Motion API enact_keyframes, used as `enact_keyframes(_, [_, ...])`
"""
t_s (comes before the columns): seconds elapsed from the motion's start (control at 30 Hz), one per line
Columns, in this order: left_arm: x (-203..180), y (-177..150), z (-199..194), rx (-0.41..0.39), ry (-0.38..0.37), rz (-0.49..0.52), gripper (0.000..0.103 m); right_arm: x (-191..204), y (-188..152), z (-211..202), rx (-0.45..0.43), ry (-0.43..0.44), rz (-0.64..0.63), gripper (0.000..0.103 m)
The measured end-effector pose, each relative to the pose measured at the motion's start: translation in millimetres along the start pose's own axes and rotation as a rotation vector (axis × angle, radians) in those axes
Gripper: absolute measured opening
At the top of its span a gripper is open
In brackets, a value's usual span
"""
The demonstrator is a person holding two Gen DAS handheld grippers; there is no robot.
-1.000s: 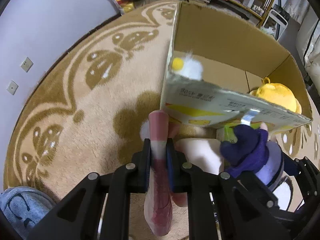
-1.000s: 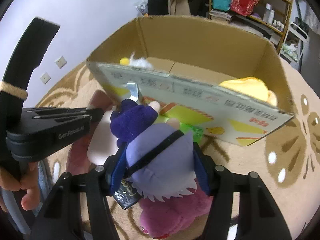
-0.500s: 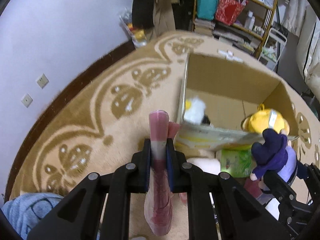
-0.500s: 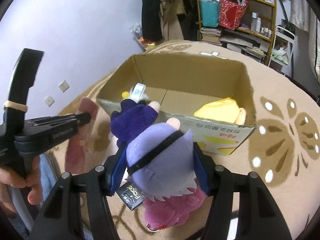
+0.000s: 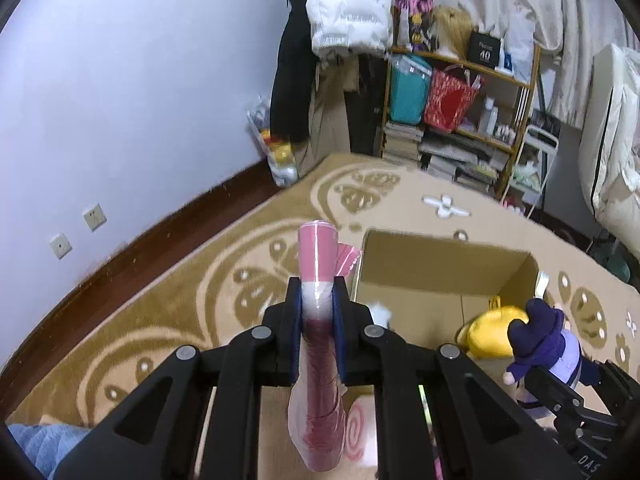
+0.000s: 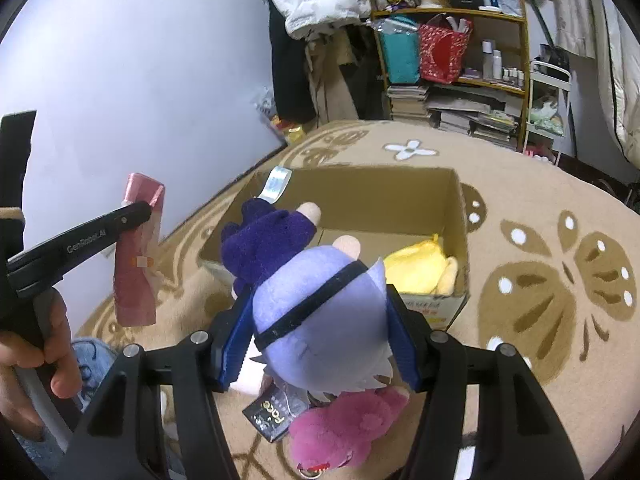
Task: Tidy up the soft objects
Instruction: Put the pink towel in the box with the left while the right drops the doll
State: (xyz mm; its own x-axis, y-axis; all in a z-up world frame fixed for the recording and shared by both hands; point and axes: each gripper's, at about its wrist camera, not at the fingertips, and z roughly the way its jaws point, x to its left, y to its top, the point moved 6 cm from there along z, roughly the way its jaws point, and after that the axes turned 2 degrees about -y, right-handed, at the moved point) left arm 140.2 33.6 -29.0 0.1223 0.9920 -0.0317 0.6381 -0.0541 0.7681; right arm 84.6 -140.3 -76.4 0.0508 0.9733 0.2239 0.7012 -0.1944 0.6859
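My left gripper (image 5: 316, 300) is shut on a long pink plastic-wrapped soft item (image 5: 318, 256), held in the air left of an open cardboard box (image 5: 440, 258). The same pink item (image 6: 138, 252) hangs at the left of the right wrist view. My right gripper (image 6: 318, 336) is shut on a lavender plush doll (image 6: 320, 320) with a dark purple hat (image 6: 264, 246), raised in front of the box (image 6: 456, 208). In the left wrist view this doll (image 5: 548, 350) shows at the lower right. A yellow plush (image 6: 418, 266) lies inside the box, and a small white plush (image 5: 378, 314) too.
A magenta plush (image 6: 344, 428) and a pink-and-white swirl item (image 5: 358, 436) lie on the patterned beige rug (image 6: 540, 280) below the grippers. A cluttered shelf (image 6: 452, 60), hanging coats (image 5: 348, 8) and a lavender wall (image 5: 140, 80) stand behind the box. A person's hand (image 6: 24, 368) grips the left tool.
Both grippers have risen with their loads and tilted upward. The box now sits lower and farther in both views, and the far side of the room has come into sight.
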Motion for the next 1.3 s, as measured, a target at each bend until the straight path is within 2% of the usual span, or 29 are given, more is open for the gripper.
enact_keyframes(0.33, [-27, 31, -2, -0.127, -0.047, 0.073, 0.013, -17, 21, 1, -0.05, 0.02, 0.084, 0.064])
enact_keyframes(0.57, [-46, 38, 9, -0.155, -0.083, 0.092, 0.013, -19, 39, 10, -0.079, 0.014, 0.076, 0.065])
enact_keyframes(0.77, [-51, 34, 27, -0.12, -0.055, 0.108, 0.013, -24, 47, 21, -0.085, -0.009, 0.066, 0.065])
enact_keyframes(0.93, [-50, 35, 35, -0.108, -0.115, 0.054, 0.013, -29, 48, 30, -0.075, -0.027, 0.061, 0.065])
enact_keyframes(1.13, [-58, 26, 52, -0.056, -0.12, 0.075, 0.014, -33, 48, 38, -0.061, -0.041, 0.054, 0.065])
enact_keyframes(1.3, [-64, 19, 63, -0.02, -0.1, 0.091, 0.019, -36, 46, 48, -0.033, -0.051, 0.064, 0.066])
